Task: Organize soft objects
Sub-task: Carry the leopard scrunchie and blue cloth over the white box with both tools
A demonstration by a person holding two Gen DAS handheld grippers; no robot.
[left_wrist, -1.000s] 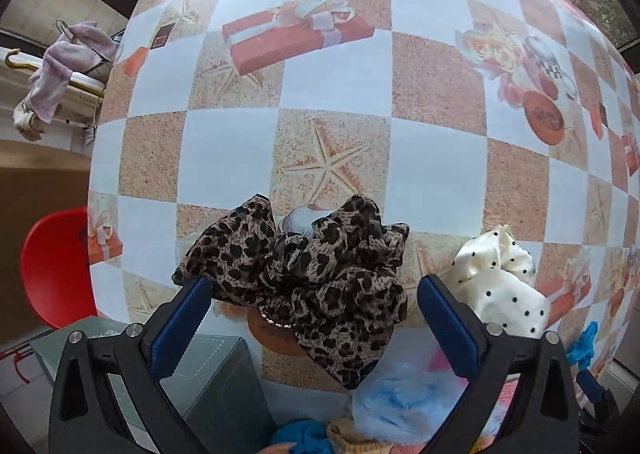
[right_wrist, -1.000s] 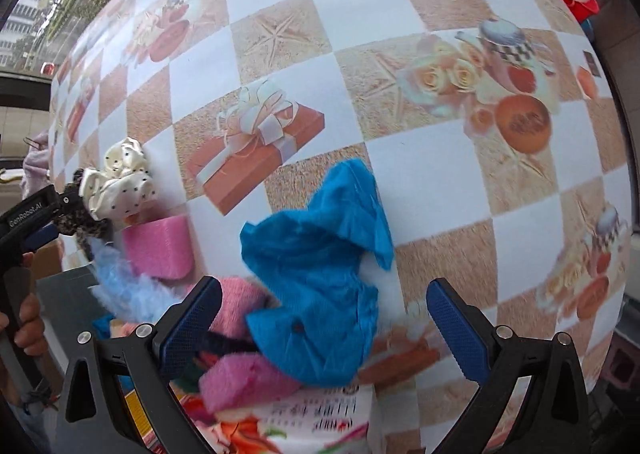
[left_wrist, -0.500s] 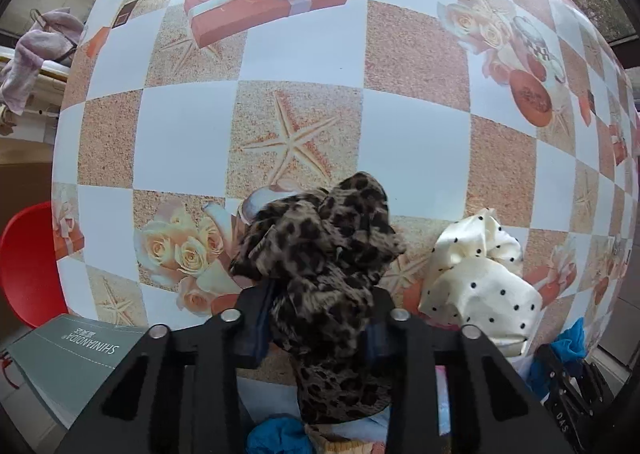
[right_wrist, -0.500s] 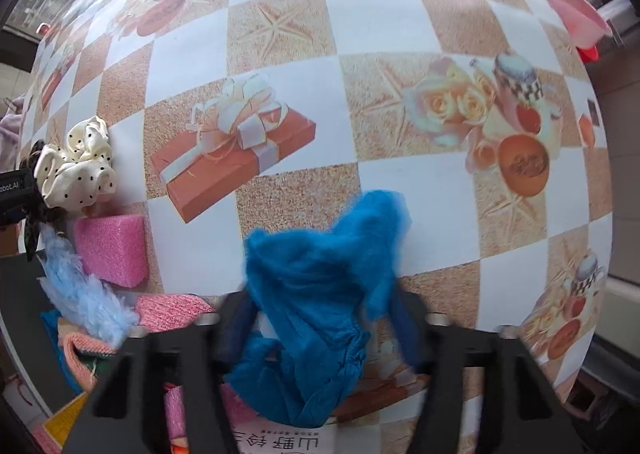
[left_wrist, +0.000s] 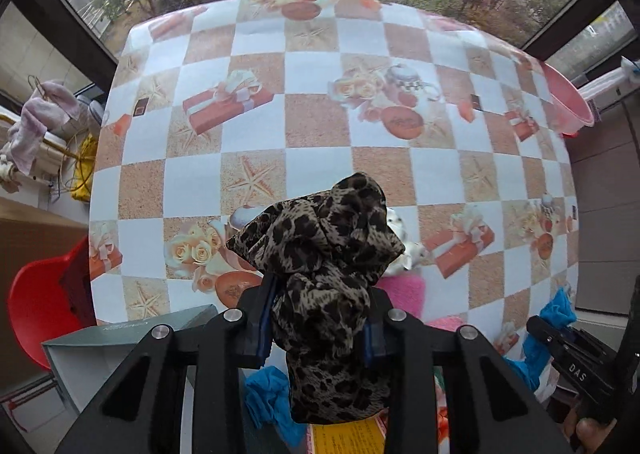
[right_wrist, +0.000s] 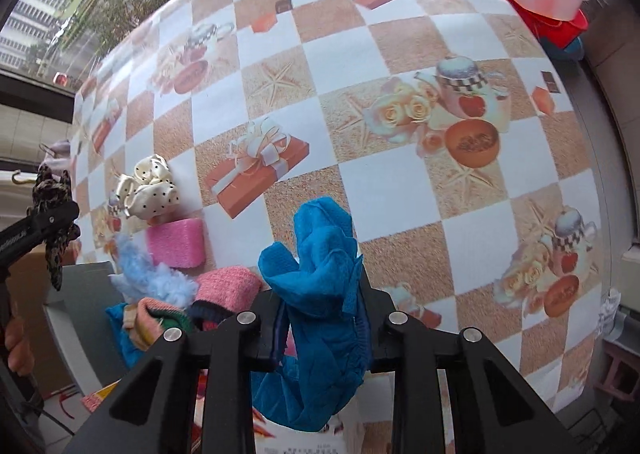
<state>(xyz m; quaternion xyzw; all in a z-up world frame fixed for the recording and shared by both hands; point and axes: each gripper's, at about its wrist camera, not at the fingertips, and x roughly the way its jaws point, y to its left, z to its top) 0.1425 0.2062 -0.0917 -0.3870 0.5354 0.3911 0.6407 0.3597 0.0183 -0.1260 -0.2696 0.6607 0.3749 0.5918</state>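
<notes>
Both tongs have just closed and lifted: the left tongs point(left_wrist: 318, 320) now pinch the leopard scrunchie point(left_wrist: 320, 254) at lower centre above the table point(left_wrist: 312, 122), the right tongs point(right_wrist: 322, 320) clamp the blue cloth point(right_wrist: 320, 286), so both pieces look ready for sorting.

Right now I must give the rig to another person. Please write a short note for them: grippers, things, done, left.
Left gripper: shut on the leopard-print scrunchie, lifted off the table.
Right gripper: shut on the blue cloth, also lifted.
On the checked tablecloth: cream polka-dot scrunchie, pink sponge, light blue fluff, pink knitted piece, more soft items at the near edge. A grey box stands open beside them.
Done: both pieces picked up.
Left: place both, probably in the box, then sort the remaining pile.
</notes>
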